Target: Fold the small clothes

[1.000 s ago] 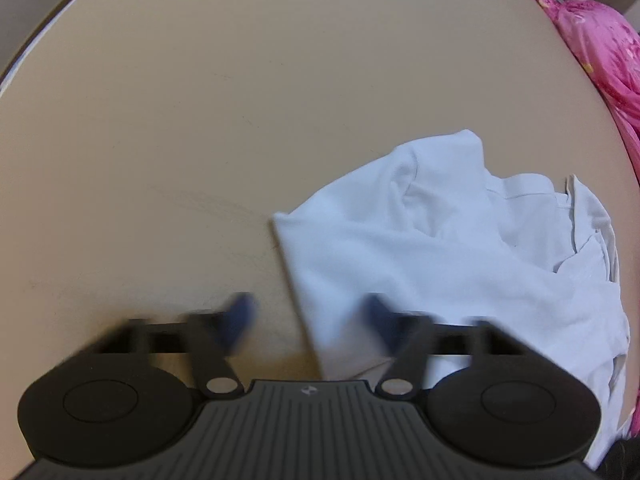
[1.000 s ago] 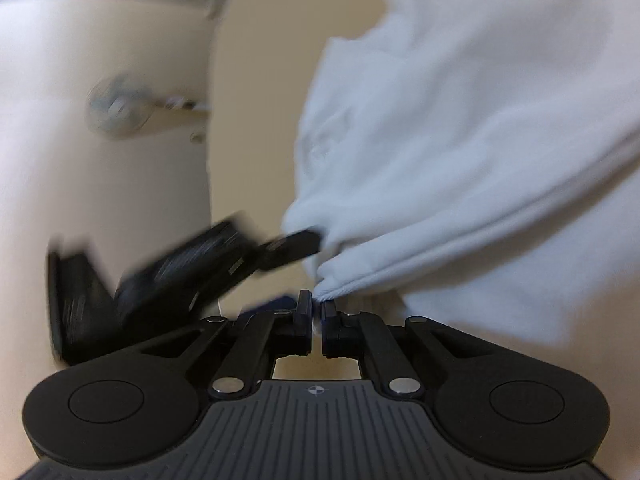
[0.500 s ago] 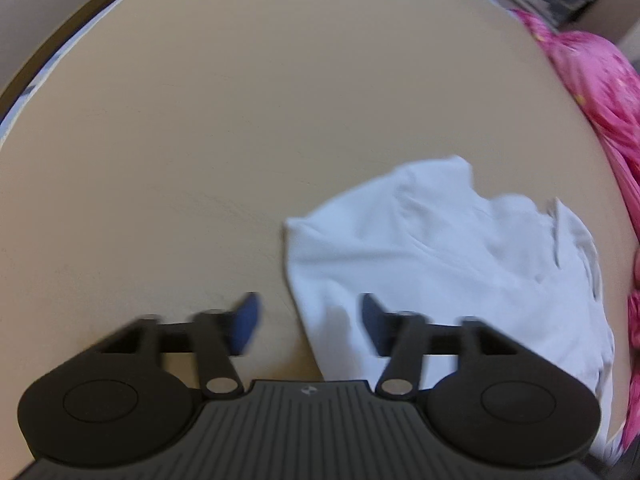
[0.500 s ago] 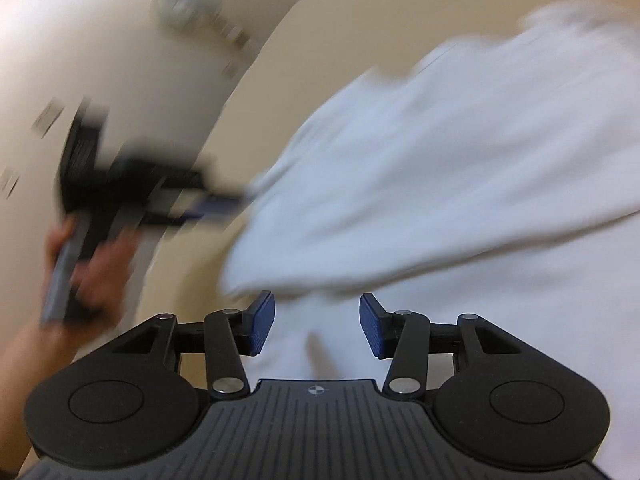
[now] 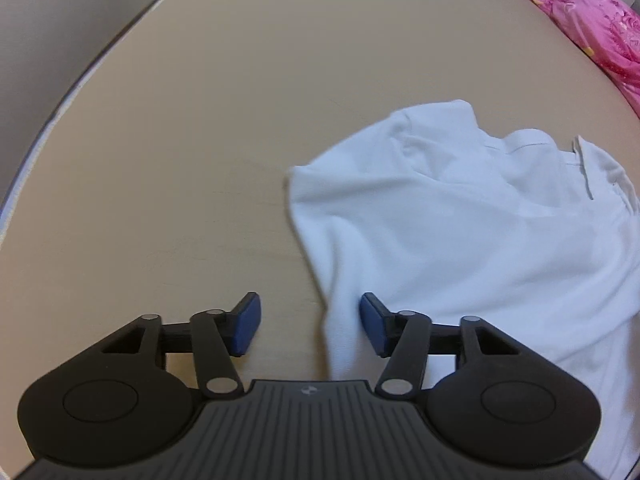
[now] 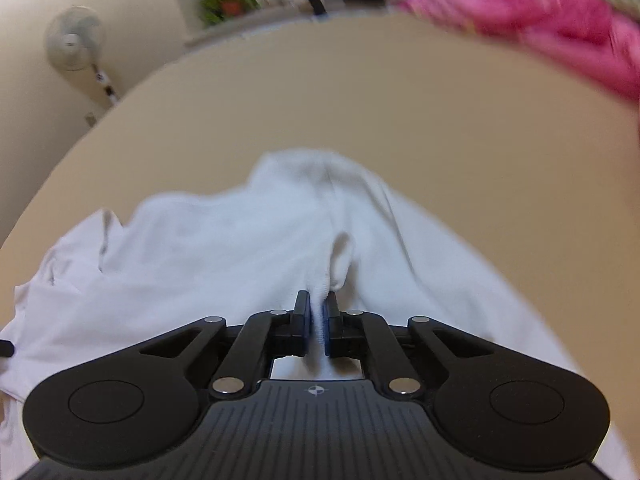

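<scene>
Since a second ago our left claw [image 5: 310,324] has drawn back from the white shirt [image 5: 460,216] and spread its jaws from a narrow gap to a wide one; our right claw [image 6: 319,322], which let go and opened half a second back, has snapped onto a fresh pinch of cloth.

From the left wrist, we see the blue pads [image 5: 246,322] standing wide and just easing inward. The shirt's near edge runs up between them, closer to the right-hand pad, and neither pad presses on it. Most of the garment spreads ahead and to the right of this claw on the tan table [image 5: 200,120], with its collar [image 5: 592,160] at the far right. A pink cloth [image 5: 596,24] lies well beyond, at the table's far right edge.

From the right wrist, we see the jaws nearly closed on a small ridge of white fabric [image 6: 320,304], pulled up into a peak straight ahead of the tips. The rest of the shirt [image 6: 200,248] fans out to the left of and below this claw, rumpled rather than flat. A fan [image 6: 72,42] stands far off to the upper left.

We judge that we are regripping to spread the shirt, with no fold begun. Next, the left claw should close on the edge between its pads, and then both should pull apart to flatten the cloth.

The shirt looks soft, thin knit, creased, lying in loose bunches.
</scene>
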Action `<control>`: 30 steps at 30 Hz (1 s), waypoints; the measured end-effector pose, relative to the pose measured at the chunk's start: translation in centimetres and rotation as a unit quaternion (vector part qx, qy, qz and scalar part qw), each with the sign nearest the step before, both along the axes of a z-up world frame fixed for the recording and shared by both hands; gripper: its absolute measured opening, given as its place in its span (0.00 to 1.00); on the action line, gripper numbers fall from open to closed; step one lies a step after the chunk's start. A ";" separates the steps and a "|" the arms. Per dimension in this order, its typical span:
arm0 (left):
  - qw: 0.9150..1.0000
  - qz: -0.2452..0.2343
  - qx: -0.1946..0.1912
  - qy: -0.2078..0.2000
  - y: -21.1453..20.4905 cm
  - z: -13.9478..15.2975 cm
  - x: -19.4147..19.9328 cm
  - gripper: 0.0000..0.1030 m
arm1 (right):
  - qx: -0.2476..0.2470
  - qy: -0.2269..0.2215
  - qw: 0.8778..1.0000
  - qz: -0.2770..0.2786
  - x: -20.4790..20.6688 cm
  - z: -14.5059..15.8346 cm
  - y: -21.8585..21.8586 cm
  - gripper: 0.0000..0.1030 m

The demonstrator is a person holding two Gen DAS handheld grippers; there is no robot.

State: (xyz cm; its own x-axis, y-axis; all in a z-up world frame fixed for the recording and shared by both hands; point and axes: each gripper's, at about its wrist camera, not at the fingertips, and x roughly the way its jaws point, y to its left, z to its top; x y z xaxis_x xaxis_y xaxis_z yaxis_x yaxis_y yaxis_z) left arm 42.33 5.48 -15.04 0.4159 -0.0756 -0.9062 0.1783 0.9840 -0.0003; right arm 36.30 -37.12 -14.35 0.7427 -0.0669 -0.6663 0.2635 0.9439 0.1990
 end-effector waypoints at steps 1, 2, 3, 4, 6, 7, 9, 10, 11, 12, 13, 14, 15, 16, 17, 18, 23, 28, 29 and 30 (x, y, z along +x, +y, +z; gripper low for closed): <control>1.000 0.001 -0.003 -0.001 0.4 0.0 -0.2 0.66 | 0.001 -0.018 1.000 0.000 0.1 0.9 -0.1 0.05; 1.000 -0.001 -0.003 -0.003 0.7 0.1 -0.4 0.68 | 0.009 -0.031 0.999 -0.001 -0.3 2.1 -1.0 0.06; 1.000 -0.002 0.001 -0.006 0.6 0.0 -0.5 0.69 | 0.017 -0.034 0.999 -0.006 0.3 1.9 -1.3 0.06; 1.000 -0.003 0.006 -0.010 0.6 0.2 -0.7 0.70 | 0.027 -0.022 0.999 -0.015 0.6 1.6 -1.9 0.07; 1.000 -0.003 0.015 -0.013 0.2 0.4 -1.1 0.72 | 0.028 0.039 0.998 -0.035 1.9 -0.7 -2.5 0.16; 1.000 -0.003 0.019 -0.013 -0.2 0.3 -1.3 0.73 | 0.013 0.073 0.996 -0.040 2.5 -1.9 -2.5 0.19; 0.999 -0.008 0.029 -0.018 -0.4 0.8 -2.1 0.76 | -0.019 0.068 0.997 -0.030 2.1 -2.0 -2.0 0.22; 0.999 -0.014 0.034 -0.021 -0.7 0.9 -2.5 0.77 | -0.019 0.069 0.997 -0.034 1.6 -1.6 -2.0 0.29; 0.999 -0.022 0.040 -0.022 -1.0 0.9 -2.8 0.78 | -0.013 0.067 0.997 -0.043 0.9 -1.1 -2.0 0.36; 0.998 -0.031 0.046 -0.024 -1.3 1.0 -2.8 0.78 | 0.002 0.061 0.997 -0.048 0.2 -0.7 -2.3 0.39; 0.998 -0.034 0.050 -0.025 -1.5 1.2 -2.7 0.78 | 0.017 0.052 0.997 -0.050 -0.5 -0.3 -2.6 0.44; 0.998 -0.031 0.049 -0.028 -1.6 1.5 -2.3 0.78 | 0.035 0.044 0.997 -0.055 -1.2 0.1 -3.1 0.47; 0.998 -0.021 0.042 -0.031 -1.7 1.8 -1.6 0.79 | 0.048 0.039 0.996 -0.061 -1.8 0.4 -3.7 0.51; 0.999 -0.008 0.033 -0.032 -1.7 2.0 -0.8 0.79 | 0.063 0.034 0.995 -0.065 -2.0 0.6 -4.1 0.53; 0.999 0.008 0.024 -0.030 -1.7 2.2 0.2 0.81 | 0.075 0.035 0.995 -0.064 -1.4 0.1 -4.4 0.53; 0.999 0.023 0.019 -0.025 -1.7 2.2 1.2 0.82 | 0.081 0.039 0.994 -0.060 -1.3 0.0 -4.7 0.53; 0.996 0.080 0.035 0.003 -2.2 1.1 5.4 0.81 | 0.048 0.067 0.996 -0.037 -0.4 -1.2 -3.4 0.52; 0.981 0.123 0.147 -0.013 -3.0 0.1 6.9 0.00 | 0.031 0.046 0.998 -0.007 0.2 -1.1 -2.3 0.04; 0.982 0.131 0.131 -0.041 -2.7 1.0 6.2 0.00 | 0.040 0.028 0.999 -0.003 -0.3 -0.5 -2.3 0.03; 0.983 0.136 0.105 -0.059 -2.1 1.9 5.4 0.00 | 0.044 0.009 0.999 0.000 -1.0 0.5 -2.4 0.03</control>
State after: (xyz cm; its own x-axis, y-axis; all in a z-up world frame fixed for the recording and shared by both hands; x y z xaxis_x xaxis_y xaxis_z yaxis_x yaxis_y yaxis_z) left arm 47.75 3.34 -13.16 0.4974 0.2367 -0.8346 -0.1053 0.9714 0.2127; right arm 35.25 -39.49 -13.82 0.7301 -0.0073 -0.6834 0.2675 0.9232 0.2760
